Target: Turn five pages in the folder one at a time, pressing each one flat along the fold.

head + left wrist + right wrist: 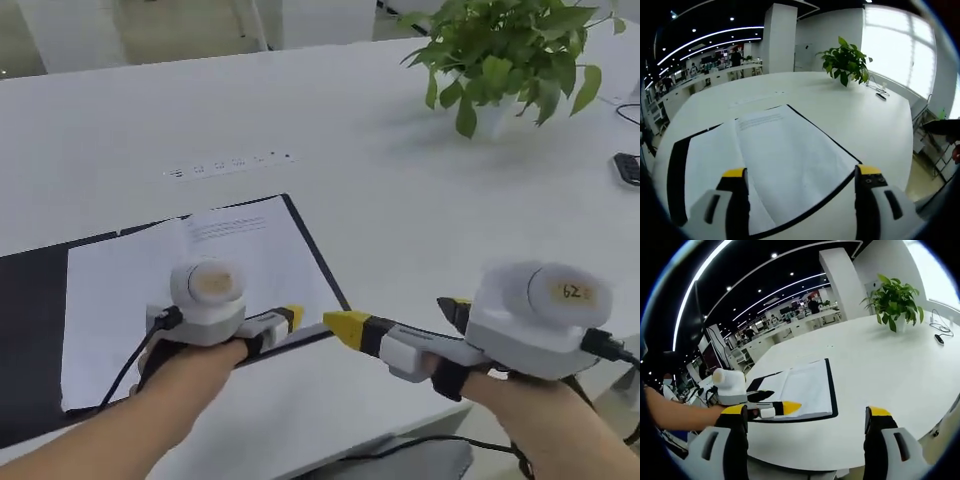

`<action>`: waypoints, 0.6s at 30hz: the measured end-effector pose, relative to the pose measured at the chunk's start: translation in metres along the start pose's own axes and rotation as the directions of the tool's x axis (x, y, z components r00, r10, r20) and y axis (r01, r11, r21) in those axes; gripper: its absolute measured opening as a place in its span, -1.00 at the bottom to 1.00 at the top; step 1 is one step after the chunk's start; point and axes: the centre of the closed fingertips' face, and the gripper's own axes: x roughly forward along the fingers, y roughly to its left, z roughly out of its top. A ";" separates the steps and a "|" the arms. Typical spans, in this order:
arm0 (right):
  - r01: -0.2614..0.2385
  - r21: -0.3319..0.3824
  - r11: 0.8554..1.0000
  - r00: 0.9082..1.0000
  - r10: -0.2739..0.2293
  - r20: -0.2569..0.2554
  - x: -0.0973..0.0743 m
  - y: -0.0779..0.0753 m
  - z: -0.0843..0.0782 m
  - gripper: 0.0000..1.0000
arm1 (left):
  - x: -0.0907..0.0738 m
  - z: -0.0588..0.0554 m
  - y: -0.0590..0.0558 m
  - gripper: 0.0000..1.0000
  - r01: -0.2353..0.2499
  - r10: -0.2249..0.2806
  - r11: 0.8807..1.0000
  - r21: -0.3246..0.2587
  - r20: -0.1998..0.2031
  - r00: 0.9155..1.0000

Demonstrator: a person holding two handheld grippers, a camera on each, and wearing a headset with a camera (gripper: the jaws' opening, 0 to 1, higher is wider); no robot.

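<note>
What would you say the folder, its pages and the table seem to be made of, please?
Folder: black, matte cover with a thin, stiff edge, probably plastic or coated board.
Pages: white paper, thin sheets bearing printed lines, bowing slightly at the fold.
Table: smooth white top with a faint sheen, likely laminate, though I cannot be sure.

The head view looks down and forward from high above the near edge, across the white worktop (400, 220) toward the plant (505, 55) at the far side. The left gripper view sits low and very near the open folder (790, 160), facing the same way, so it shares the folder and plant with the head view. The right gripper view sits at the worktop's near edge, farther from the folder, turned left. It sees the left hand-held gripper (781, 404), the folder and the plant too.
</note>
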 end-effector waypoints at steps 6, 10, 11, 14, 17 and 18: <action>0.003 0.009 1.000 1.000 -0.003 -0.008 0.002 -0.003 -0.003 0.93 | 0.020 -0.004 -0.007 0.65 -0.003 0.003 1.000 0.030 0.001 1.000; 0.002 0.015 1.000 1.000 -0.001 -0.016 0.005 -0.003 -0.006 0.92 | 0.032 -0.008 -0.009 0.65 -0.005 0.005 1.000 0.005 0.003 1.000; 0.001 0.016 1.000 1.000 -0.001 -0.016 0.005 -0.003 -0.006 0.92 | 0.033 -0.008 -0.011 0.64 -0.006 0.006 1.000 0.004 0.007 1.000; 0.001 0.022 1.000 1.000 -0.001 -0.022 0.006 -0.004 -0.008 0.92 | 0.039 -0.010 -0.017 0.61 0.003 -0.003 1.000 -0.001 0.018 1.000; 0.002 0.025 1.000 0.999 -0.001 -0.032 0.007 -0.005 -0.011 0.91 | 0.046 -0.017 -0.019 0.56 0.001 -0.001 1.000 0.006 0.009 1.000; 0.005 0.026 1.000 0.999 -0.004 -0.034 0.007 -0.006 -0.012 0.91 | 0.047 -0.021 -0.019 0.56 -0.002 0.002 1.000 0.008 -0.001 1.000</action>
